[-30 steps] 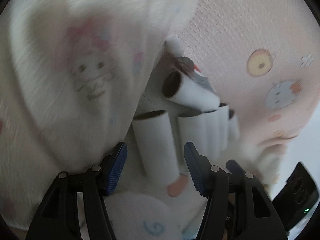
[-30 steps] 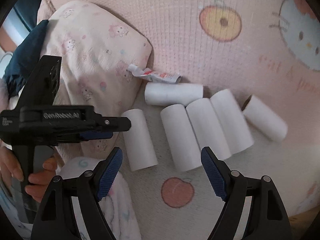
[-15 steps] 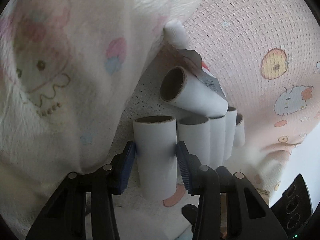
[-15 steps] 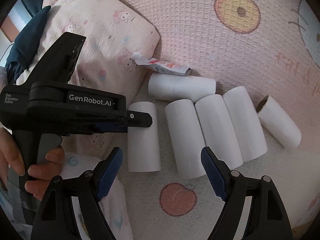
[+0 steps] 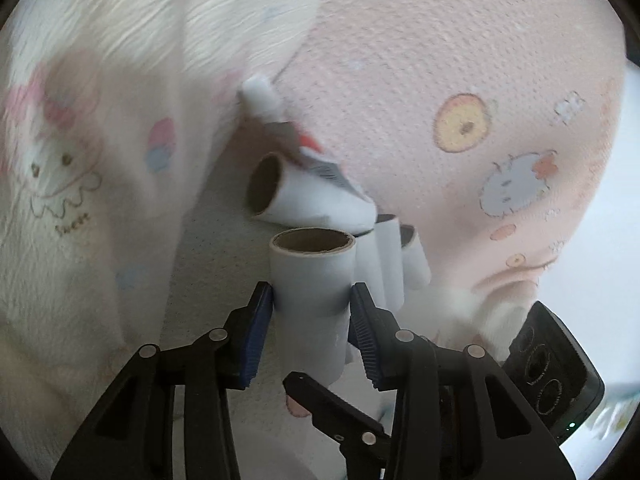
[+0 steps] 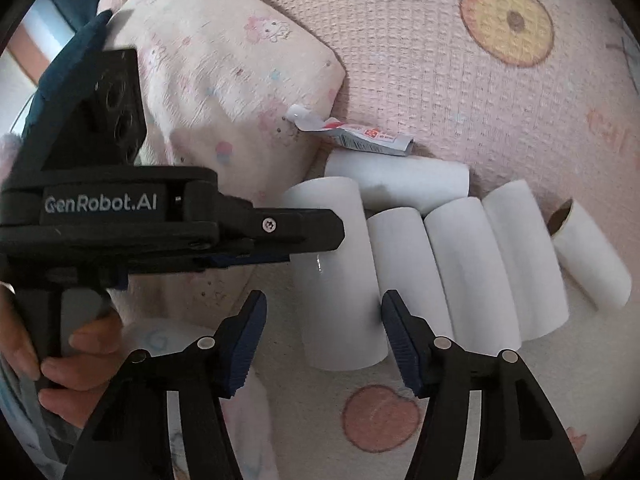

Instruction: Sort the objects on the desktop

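- Left wrist view: the left claw (image 5: 312, 300) pinches the nearest paper tube (image 5: 313, 276) from both sides, so it can be carried without slipping. More tubes (image 5: 390, 256) lie just beside it on the pink blanket (image 5: 460, 60). A squeezed paste tube (image 5: 296, 140) rests by the pillow (image 5: 100, 140).
- Right wrist view: the right claw (image 6: 324, 320) is spread wide with nothing in it, close behind the same paper tube (image 6: 340, 272), maybe ready to help. The other tubes (image 6: 460, 264) lie side by side, touching.

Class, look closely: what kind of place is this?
Probably a bed in a home: a soft pink cartoon-print blanket underneath, a matching pillow, and white cardboard tubes lying on the bedding.
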A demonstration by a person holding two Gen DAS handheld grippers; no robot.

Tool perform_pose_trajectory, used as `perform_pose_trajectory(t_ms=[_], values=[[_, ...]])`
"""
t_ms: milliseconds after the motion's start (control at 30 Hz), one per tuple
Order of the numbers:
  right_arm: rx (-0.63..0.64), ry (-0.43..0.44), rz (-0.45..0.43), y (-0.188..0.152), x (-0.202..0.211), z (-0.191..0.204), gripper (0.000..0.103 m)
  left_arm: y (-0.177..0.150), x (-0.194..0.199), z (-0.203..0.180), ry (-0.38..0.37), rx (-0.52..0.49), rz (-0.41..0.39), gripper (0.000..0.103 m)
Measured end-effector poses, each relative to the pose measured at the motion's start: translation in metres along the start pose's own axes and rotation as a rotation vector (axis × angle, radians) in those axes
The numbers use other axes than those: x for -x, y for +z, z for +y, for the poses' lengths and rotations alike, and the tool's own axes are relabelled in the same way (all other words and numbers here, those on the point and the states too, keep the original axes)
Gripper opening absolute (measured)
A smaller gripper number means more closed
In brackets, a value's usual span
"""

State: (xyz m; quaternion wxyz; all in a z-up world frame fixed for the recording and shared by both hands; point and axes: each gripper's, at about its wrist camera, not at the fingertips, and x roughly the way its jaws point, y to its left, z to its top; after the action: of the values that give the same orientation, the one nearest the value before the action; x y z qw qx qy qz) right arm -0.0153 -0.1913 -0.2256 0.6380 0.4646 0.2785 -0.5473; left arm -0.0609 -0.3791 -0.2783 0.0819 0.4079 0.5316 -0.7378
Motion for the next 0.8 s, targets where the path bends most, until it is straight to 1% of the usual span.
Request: perform_pose_trajectory(t_ms=[33, 67, 100, 133, 233, 367, 467, 567, 667, 733, 767, 800], values=[[0.004, -0.008, 0.002, -0.001, 0.001, 0.0, 0.049, -0.001, 0.002, -0.001, -0.016, -0.007, -0.013, 0.037], [0.007, -0.027, 0.003, -0.002, 0.001, -0.001, 0.046, -0.001, 0.004, -0.001, -0.029, -0.008, -0.019, 0.028], [0.003, -0.039, 0.008, -0.004, 0.002, -0.002, 0.044, -0.003, 0.004, -0.001, -0.044, -0.005, -0.02, 0.023], [-0.012, -0.039, 0.011, -0.005, 0.002, -0.005, 0.044, -0.004, 0.004, -0.002, -0.046, -0.005, -0.018, 0.022], [-0.037, -0.018, -0.04, -0.011, 0.014, -0.01, 0.044, -0.007, 0.001, -0.01, -0.025, -0.039, -0.01, 0.021], [-0.068, -0.017, -0.048, -0.016, 0.024, -0.016, 0.044, -0.01, -0.005, -0.02, -0.035, -0.039, 0.012, 0.021], [-0.072, -0.052, -0.041, -0.022, 0.033, -0.02, 0.044, -0.015, -0.013, -0.029, -0.039, -0.051, 0.042, 0.022], [-0.089, -0.088, -0.054, -0.032, 0.05, -0.032, 0.044, -0.027, -0.015, -0.04, -0.035, -0.087, 0.062, 0.022], [-0.118, -0.11, -0.062, -0.044, 0.064, -0.042, 0.044, -0.045, -0.024, -0.055, -0.031, -0.136, 0.106, 0.023], [-0.148, -0.126, -0.061, -0.058, 0.071, -0.046, 0.043, -0.058, -0.034, -0.066, -0.033, -0.159, 0.14, 0.023], [-0.159, -0.124, -0.063, -0.063, 0.075, -0.046, 0.042, -0.062, -0.038, -0.068, -0.03, -0.164, 0.154, 0.023], [-0.177, -0.107, -0.064, -0.07, 0.077, -0.048, 0.038, -0.068, -0.044, -0.071, -0.044, -0.167, 0.182, 0.023]])
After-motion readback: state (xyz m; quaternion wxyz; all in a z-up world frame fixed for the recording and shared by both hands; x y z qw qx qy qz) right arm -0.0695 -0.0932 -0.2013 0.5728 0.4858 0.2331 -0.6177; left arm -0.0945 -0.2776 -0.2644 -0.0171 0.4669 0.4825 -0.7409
